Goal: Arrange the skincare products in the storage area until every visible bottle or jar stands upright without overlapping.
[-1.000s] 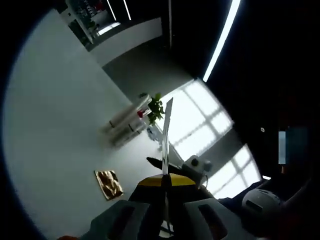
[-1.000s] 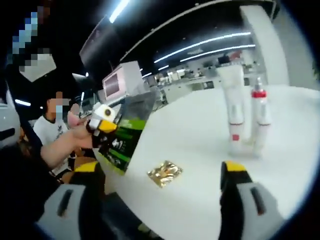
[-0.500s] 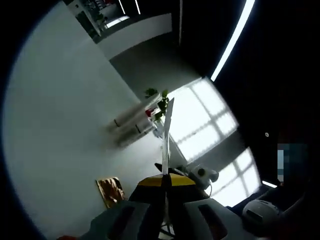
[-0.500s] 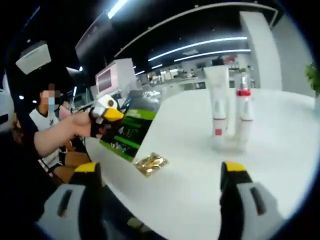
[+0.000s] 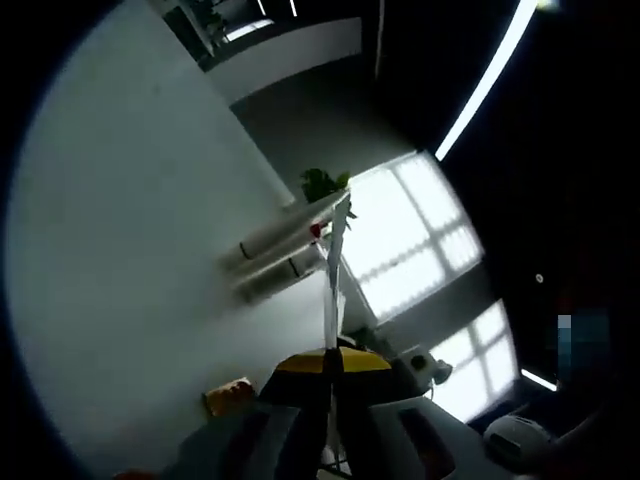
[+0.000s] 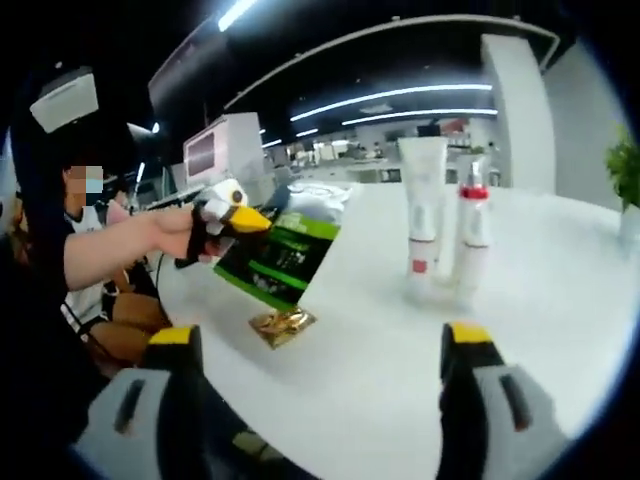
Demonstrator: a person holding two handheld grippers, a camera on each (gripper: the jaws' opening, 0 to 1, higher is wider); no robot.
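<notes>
Left tongs [image 6: 240, 218] clenched on the green sachet [image 6: 282, 262] above the table [image 6: 420, 350]; right tongs [image 6: 318, 350] released.

white print on the green packet [image 6: 277, 262] looks too blurred to read.

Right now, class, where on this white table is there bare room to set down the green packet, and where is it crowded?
The table is bare between the gold sachet and the white tube, and from there toward the right gripper. It is crowded where tube and red-collared bottle stand together, and at the left edge, where the left gripper holds the green packet above the sachet.
</notes>
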